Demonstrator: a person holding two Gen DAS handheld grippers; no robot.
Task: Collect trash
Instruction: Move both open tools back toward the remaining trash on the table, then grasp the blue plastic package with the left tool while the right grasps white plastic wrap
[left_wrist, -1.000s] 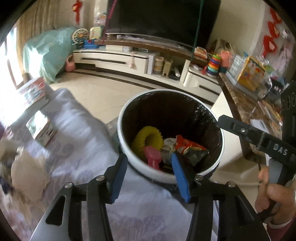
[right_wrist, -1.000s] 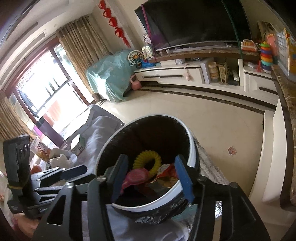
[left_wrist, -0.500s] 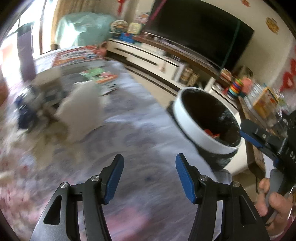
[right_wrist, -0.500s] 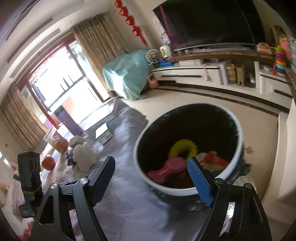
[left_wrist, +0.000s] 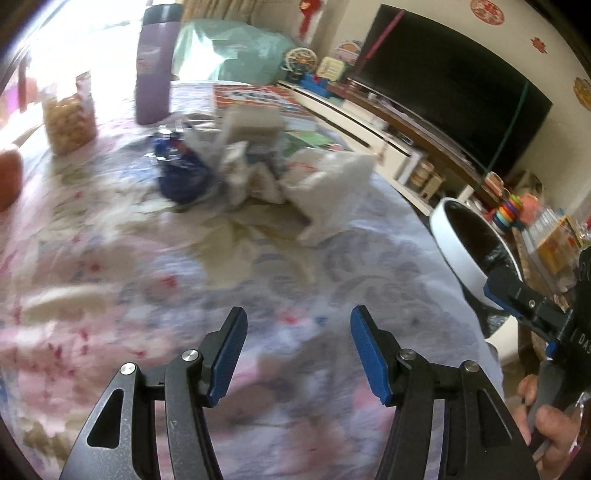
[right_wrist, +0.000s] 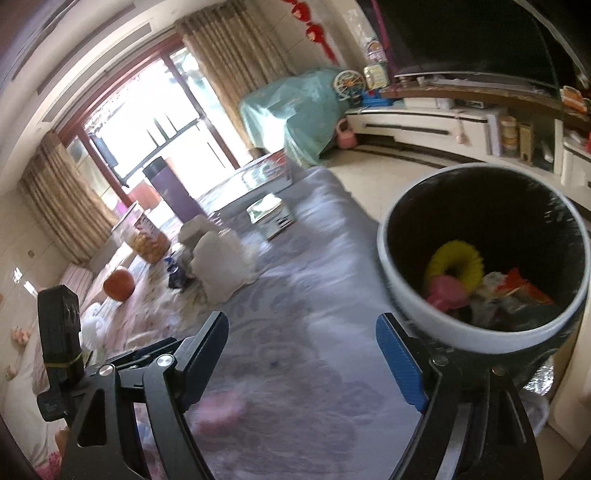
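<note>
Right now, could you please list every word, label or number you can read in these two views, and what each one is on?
"DAS": white letters on the right gripper's black body, cut off at the frame edge.
Red-bordered box on the table: print too blurred.
Snack jar: label unreadable.
Small box: print too small.
Left gripper body: small white mark, illegible.

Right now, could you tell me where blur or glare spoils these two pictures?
Left wrist view: the floral tablecloth and the crumpled white trash are motion-smeared, and window glare washes out the top left corner. Right wrist view: sharper, though the trash bin edge is soft and the window is blown out.
</note>
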